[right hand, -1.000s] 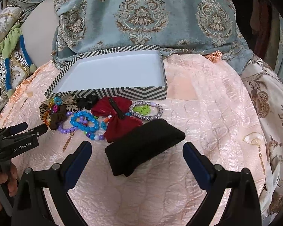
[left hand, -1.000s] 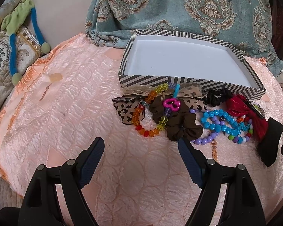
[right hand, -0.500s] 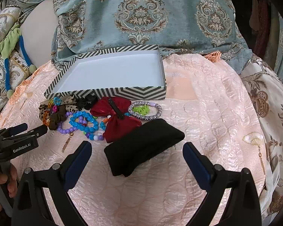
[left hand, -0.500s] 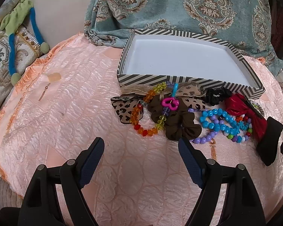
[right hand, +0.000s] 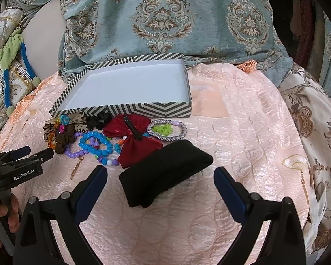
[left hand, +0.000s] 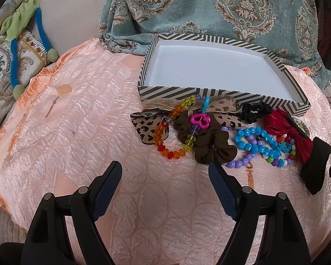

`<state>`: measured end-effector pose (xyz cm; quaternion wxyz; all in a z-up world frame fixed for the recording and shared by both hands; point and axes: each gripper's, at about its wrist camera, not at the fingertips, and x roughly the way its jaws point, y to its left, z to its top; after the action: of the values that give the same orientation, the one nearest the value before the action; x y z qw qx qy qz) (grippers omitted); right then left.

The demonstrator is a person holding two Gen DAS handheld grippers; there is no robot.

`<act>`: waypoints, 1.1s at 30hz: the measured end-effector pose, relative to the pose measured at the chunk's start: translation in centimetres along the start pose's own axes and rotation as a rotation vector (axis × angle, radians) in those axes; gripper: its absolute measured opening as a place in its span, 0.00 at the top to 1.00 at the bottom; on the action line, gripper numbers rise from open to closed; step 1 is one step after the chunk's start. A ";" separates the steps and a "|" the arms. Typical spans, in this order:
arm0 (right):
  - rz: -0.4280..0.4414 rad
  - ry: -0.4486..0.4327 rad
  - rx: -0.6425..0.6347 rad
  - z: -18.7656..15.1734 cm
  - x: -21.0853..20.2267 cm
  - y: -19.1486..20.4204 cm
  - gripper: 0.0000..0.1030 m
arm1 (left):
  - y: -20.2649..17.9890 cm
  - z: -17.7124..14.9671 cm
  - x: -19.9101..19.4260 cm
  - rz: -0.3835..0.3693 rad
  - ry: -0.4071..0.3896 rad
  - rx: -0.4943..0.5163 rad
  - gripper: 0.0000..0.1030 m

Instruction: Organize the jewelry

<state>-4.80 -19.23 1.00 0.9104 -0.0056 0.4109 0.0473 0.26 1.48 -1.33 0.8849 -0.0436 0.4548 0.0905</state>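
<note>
a peach quilted bedspread [right hand: 242, 132] carries everything, with a teal patterned cloth [right hand: 165, 17] behind. the striped box [left hand: 282, 75] sits open with its white floor bare, and the jewelry lies in a heap just in front of its near wall. the black pouch [right hand: 165, 170] lies nearest the right claw [right hand: 160, 186], whose jaws are spread wide and hold nothing. the left claw [left hand: 165, 186] is likewise wide apart and hovers short of the brown scrunchie [left hand: 209, 145] and the orange bead bracelet [left hand: 165, 137]. a good pick would likely take one piece at its free edge, since the blue bead bracelet [left hand: 256, 141] and red bow [right hand: 134, 139] overlap their neighbours.
</note>
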 end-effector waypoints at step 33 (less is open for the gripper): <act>0.007 -0.040 0.428 -2.5 1.3 -10.9 0.06 | 1.2 2.3 0.0 -0.206 0.010 0.021 0.36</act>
<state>-4.85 -30.10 -1.96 0.8986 0.1901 0.3935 -0.0380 1.86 3.04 0.06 0.8876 -0.0811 0.4533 -0.0063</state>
